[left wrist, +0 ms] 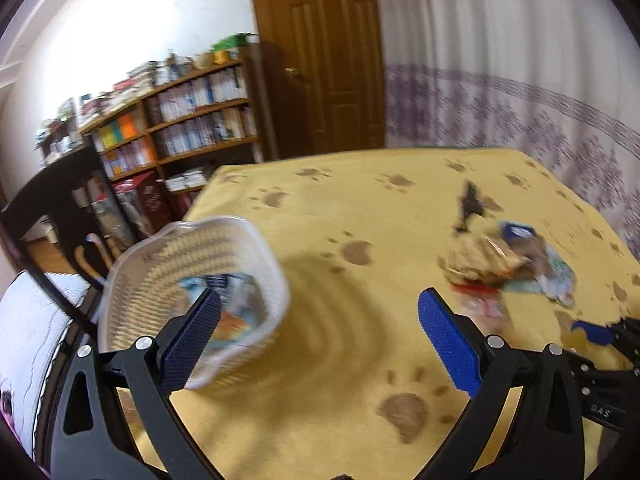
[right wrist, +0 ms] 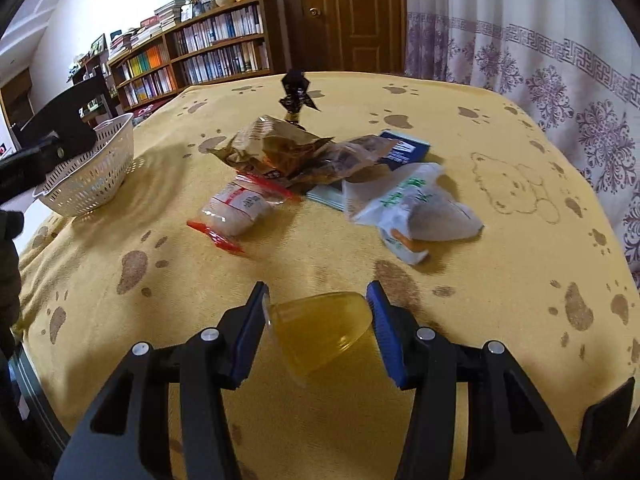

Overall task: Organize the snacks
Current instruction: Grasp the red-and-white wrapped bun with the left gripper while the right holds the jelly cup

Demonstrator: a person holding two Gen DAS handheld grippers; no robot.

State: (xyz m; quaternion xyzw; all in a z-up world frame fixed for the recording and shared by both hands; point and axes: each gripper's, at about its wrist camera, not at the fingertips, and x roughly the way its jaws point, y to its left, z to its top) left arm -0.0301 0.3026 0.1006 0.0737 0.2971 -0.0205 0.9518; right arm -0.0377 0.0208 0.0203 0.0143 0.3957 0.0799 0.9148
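Blanket [right wrist: 460, 208] yellow, paw-printed; bookshelf [right wrist: 208, 52], door [right wrist: 352, 12], curtain [right wrist: 540, 40] behind.

Left tool [left wrist: 318, 336]: your blue pads spread wide, nothing between them, held above the desk, view blurred | Right tool [right wrist: 318, 320]: your pads closed in against both sides of a yellow jelly cup [right wrist: 320, 328], held low, tilted slightly | Left tool also visible at the right wrist view's left edge.
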